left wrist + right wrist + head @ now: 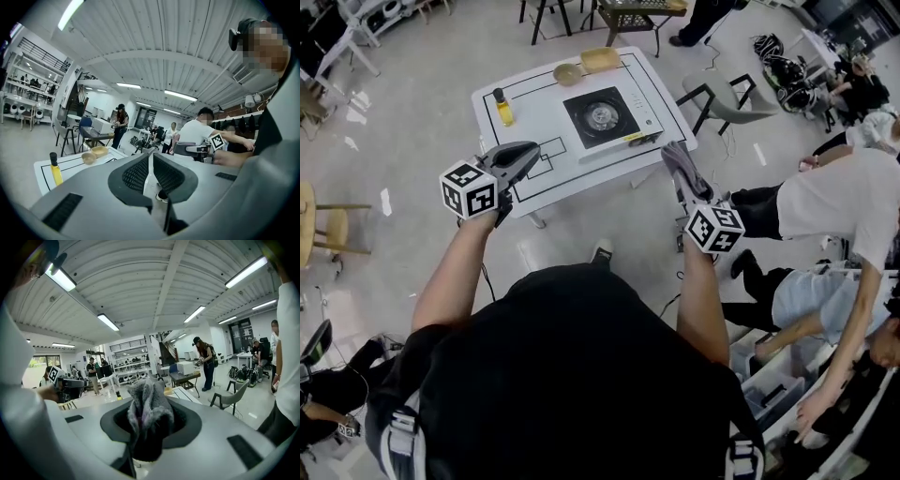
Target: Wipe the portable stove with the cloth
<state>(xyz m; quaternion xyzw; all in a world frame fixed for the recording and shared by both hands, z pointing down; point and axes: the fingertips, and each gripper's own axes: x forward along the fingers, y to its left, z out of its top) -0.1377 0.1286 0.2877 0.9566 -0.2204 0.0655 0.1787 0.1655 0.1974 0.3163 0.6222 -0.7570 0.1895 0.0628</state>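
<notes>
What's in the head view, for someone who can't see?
From above: a person holds two grippers toward a white table with a stove, a yellow bottle and two bowls. The right gripper holds a grey cloth; the left gripper is shut and empty.

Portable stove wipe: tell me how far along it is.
Done: the cloth is picked up and clamped in the right gripper. In hand: both grippers hang in the air by the near edge of the table, with the left gripper shut and empty. Left: all the wiping. The cloth is not on the portable stove, which sits farther back on the table.
</notes>
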